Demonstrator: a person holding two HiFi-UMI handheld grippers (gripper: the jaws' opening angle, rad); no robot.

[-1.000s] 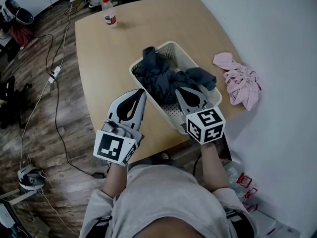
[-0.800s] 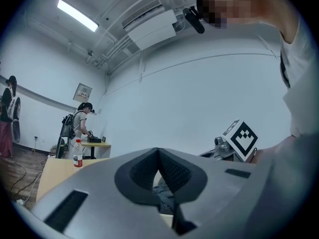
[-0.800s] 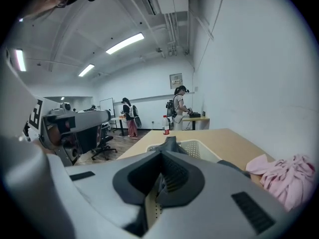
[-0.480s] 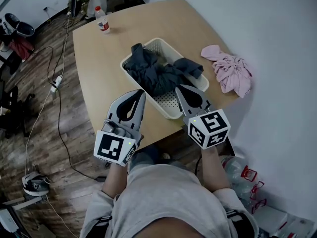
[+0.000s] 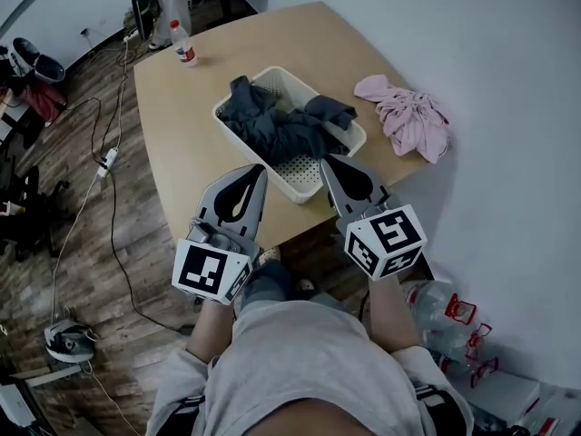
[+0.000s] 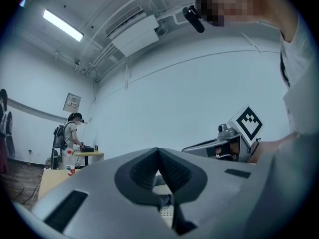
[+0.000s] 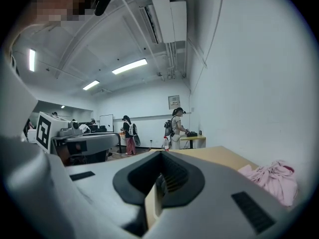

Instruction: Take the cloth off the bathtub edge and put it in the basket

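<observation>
A white perforated basket [image 5: 309,175] stands on the wooden table [image 5: 182,143], filled with dark grey cloths [image 5: 272,125]. A pink cloth [image 5: 408,121] lies crumpled at the table's right edge beside the wall; it also shows as the pink cloth [image 7: 271,180] in the right gripper view. My left gripper [image 5: 259,171] hovers just off the table's near edge, jaws shut and empty. My right gripper [image 5: 329,162] points at the basket's near corner, jaws shut, nothing held. Each gripper view shows its jaws closed together, left gripper [image 6: 158,153], right gripper [image 7: 160,158].
A plastic water bottle [image 5: 183,44] stands at the table's far left corner. Cables [image 5: 100,171] and a power strip lie on the wooden floor to the left. A white wall [image 5: 490,80] borders the table's right side. People stand far off in the room [image 7: 175,128].
Both grippers have drawn back toward my body, away from the basket; the basket and pink cloth now sit farther up in the head view. Both jaws stay shut.
</observation>
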